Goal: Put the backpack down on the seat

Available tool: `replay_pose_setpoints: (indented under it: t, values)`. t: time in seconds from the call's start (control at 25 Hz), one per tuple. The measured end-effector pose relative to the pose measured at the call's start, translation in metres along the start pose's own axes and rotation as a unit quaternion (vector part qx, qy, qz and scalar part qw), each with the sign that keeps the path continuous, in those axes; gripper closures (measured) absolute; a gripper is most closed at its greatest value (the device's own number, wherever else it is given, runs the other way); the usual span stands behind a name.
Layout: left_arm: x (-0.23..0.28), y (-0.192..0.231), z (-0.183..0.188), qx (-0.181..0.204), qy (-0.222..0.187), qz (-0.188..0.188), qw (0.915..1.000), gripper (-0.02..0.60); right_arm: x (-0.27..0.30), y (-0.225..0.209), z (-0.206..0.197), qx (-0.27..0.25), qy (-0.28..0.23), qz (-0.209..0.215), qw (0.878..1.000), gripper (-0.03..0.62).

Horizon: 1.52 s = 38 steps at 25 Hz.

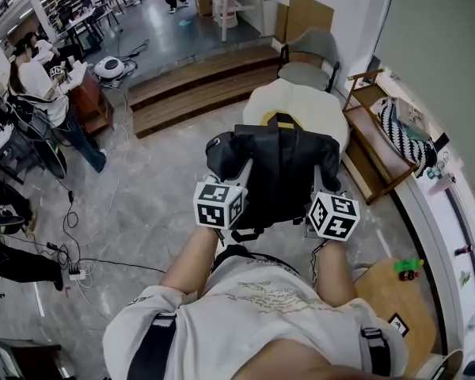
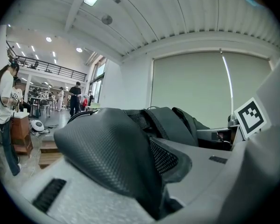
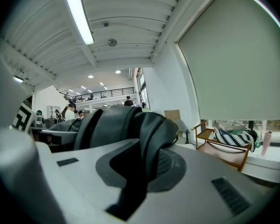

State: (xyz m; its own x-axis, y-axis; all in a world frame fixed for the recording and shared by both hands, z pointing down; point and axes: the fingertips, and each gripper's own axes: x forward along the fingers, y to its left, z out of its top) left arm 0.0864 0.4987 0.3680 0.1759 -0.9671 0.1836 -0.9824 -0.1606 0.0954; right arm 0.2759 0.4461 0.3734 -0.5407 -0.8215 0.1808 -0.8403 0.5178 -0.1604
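Status: the backpack (image 1: 281,169) is hanging clear of the floor in front of the person, at the near edge of the cream seat (image 1: 301,105) and not resting on it. The left gripper (image 1: 239,176) is pinching one padded shoulder strap (image 2: 107,157), and the right gripper (image 1: 324,182) is clamping the other strap (image 3: 151,134). Lifting appears done. Lowering onto the seat and letting go are remaining.

Bright, even light is coming from ceiling tubes (image 3: 77,13) and is glowing through the blind (image 2: 196,90). Shadows on the floor (image 1: 154,212) are falling soft. Both gripper views are bending toward dark round edges, and the backpack (image 2: 107,153), close to each lens, is showing slightly blurred.
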Motion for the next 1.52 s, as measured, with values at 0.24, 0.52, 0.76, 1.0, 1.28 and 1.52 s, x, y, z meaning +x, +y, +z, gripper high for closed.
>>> replay_pose_setpoints:
  t: [0.24, 0.52, 0.76, 1.0, 1.28, 1.52]
  values:
    - [0.023, 0.005, -0.004, -0.004, 0.001, -0.006, 1.0, 0.459, 0.016, -0.012, -0.002, 0.0, 0.005, -0.006, 1.0, 0.543]
    - [0.062, 0.02, -0.001, -0.007, 0.009, -0.017, 0.9998, 0.459, 0.05, -0.025, 0.001, -0.002, 0.015, -0.016, 1.0, 0.543]
    - [0.106, 0.044, 0.008, -0.009, 0.013, -0.032, 0.9994, 0.459, 0.096, -0.036, 0.011, -0.003, 0.021, -0.028, 0.999, 0.543]
    - [0.155, 0.076, 0.031, -0.001, 0.009, -0.044, 0.999, 0.459, 0.151, -0.042, 0.031, 0.0, 0.016, -0.033, 0.999, 0.543]
    - [0.206, 0.123, 0.049, -0.008, 0.01, -0.048, 0.9988, 0.459, 0.219, -0.04, 0.05, -0.005, 0.019, -0.035, 0.999, 0.543]
    - [0.24, 0.157, 0.047, -0.021, 0.015, -0.047, 0.9986, 0.459, 0.267, -0.038, 0.051, -0.007, 0.03, -0.032, 0.999, 0.543]
